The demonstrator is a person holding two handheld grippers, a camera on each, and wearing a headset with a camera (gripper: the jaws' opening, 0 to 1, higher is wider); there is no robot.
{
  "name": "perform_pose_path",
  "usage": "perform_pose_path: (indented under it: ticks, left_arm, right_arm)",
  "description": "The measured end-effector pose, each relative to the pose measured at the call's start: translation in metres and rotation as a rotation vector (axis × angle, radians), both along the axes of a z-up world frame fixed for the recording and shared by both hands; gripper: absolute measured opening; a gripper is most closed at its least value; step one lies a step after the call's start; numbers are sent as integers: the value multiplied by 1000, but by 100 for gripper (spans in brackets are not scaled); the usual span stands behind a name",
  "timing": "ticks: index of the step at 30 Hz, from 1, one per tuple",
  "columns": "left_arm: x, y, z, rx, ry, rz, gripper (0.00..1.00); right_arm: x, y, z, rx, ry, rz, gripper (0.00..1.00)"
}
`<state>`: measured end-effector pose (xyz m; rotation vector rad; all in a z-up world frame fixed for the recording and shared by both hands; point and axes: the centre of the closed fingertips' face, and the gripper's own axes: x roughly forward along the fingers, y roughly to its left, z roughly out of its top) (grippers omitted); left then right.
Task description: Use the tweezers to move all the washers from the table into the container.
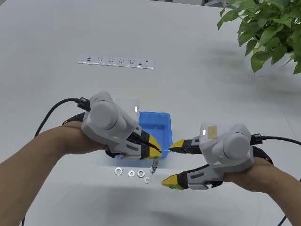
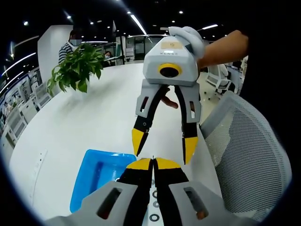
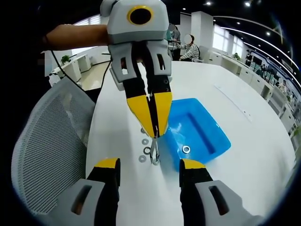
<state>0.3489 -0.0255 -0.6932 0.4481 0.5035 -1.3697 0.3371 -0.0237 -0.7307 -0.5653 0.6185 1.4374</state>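
1. while the left gripper [image 1: 157, 151] is clenched on a pair of slim metal tweezers [image 1: 153, 165], its yellow-tipped jaws pressed together, the tweezers point down at the white table [image 1: 197, 89], just beside the near wall of the blue rectangular plastic container [image 1: 162, 123].
2. four small flat silver metal washers [image 1: 131, 173] lie in a loose row on the table in front of the container, near the tweezer tips; whether the tips touch one i cannot tell.
3. in the right gripper view one more washer [image 3: 186, 149] lies inside the container [image 3: 207, 134], on its floor.
4. the right gripper [image 1: 171, 164] is released, jaws spread wide and holding nothing, and it faces the left gripper across the washers.
5. in the left gripper view the right gripper [image 2: 163, 147] hangs splayed just beyond the closed jaws.
6. a white power strip [image 1: 115, 61] lies far up the table, well apart from the work; a green leafy plant [image 1: 268, 28] stands at the far right corner.
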Motion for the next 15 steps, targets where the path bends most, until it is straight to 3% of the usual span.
perform_pose_path:
  ticks: [8,15]
  left_arm:
    - [-2,1,1,9,-3,-5,5]
    - [-2,3,1,12,-1,-10,5]
  right_arm:
    - [0,6,-2,-6,-6,35,48]
    - [2,11,-6,-33,-17,96,39]
